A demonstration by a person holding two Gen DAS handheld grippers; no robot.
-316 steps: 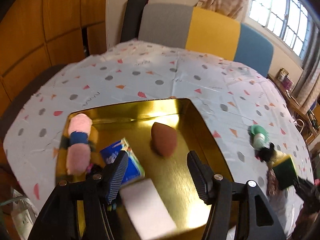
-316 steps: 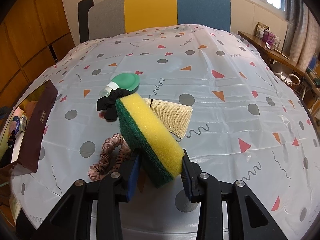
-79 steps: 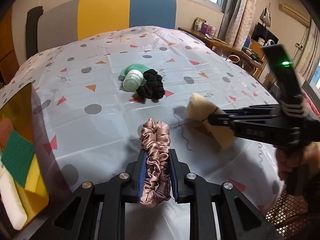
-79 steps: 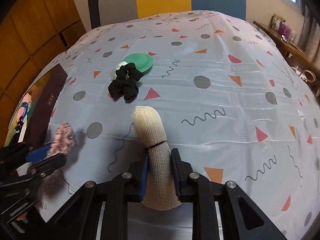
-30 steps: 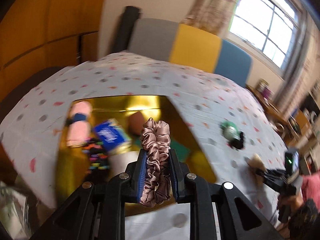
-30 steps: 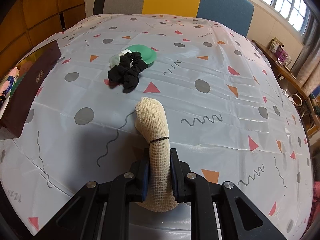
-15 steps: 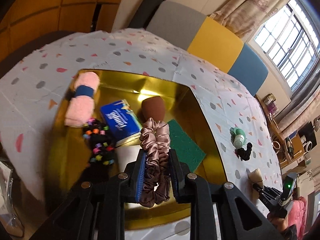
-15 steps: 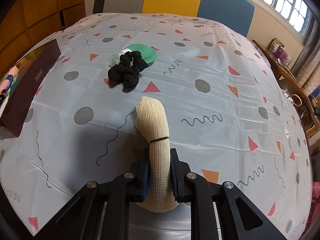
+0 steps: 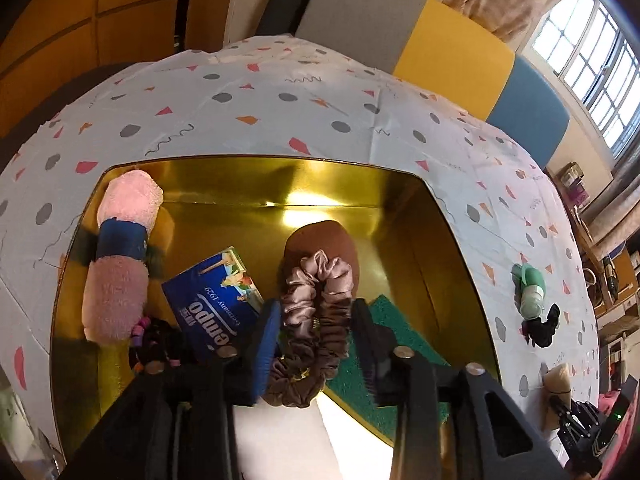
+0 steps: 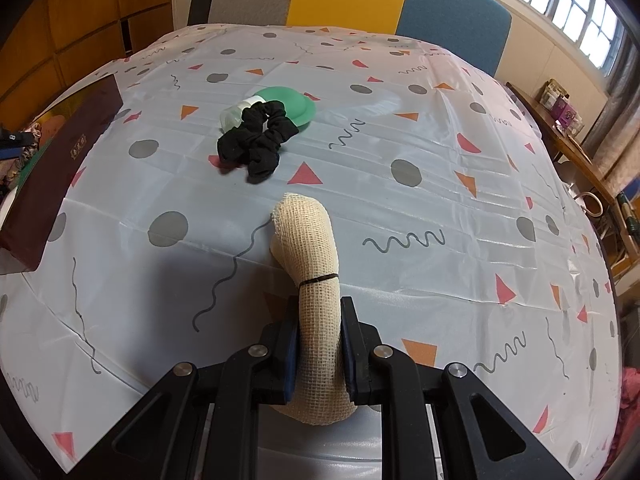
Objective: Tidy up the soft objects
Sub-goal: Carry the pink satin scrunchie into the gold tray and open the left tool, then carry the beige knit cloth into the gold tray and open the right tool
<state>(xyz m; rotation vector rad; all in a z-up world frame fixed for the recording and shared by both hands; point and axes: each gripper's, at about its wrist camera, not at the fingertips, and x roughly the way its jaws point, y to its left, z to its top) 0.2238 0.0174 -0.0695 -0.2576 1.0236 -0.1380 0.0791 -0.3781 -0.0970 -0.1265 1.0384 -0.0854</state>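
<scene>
Left wrist view: your left claw [image 9: 316, 344] hangs over the gold-lined box [image 9: 448, 232], jaws parted around a pink satin scrunchie [image 9: 316, 300] that sits between the pads above a brown sponge [image 9: 320, 238] and green scouring pad [image 9: 388, 320]. Beside them lie a Tempo tissue pack [image 9: 212, 304] and a rolled pink towel [image 9: 120, 260]. Your right claw [image 10: 320, 344] grips a rolled beige mesh cloth [image 10: 314, 264] above the bench [image 10: 440, 168], with a black scrunchie [image 10: 258, 140] lying farther off against a green-capped bottle [image 10: 288, 102]
</scene>
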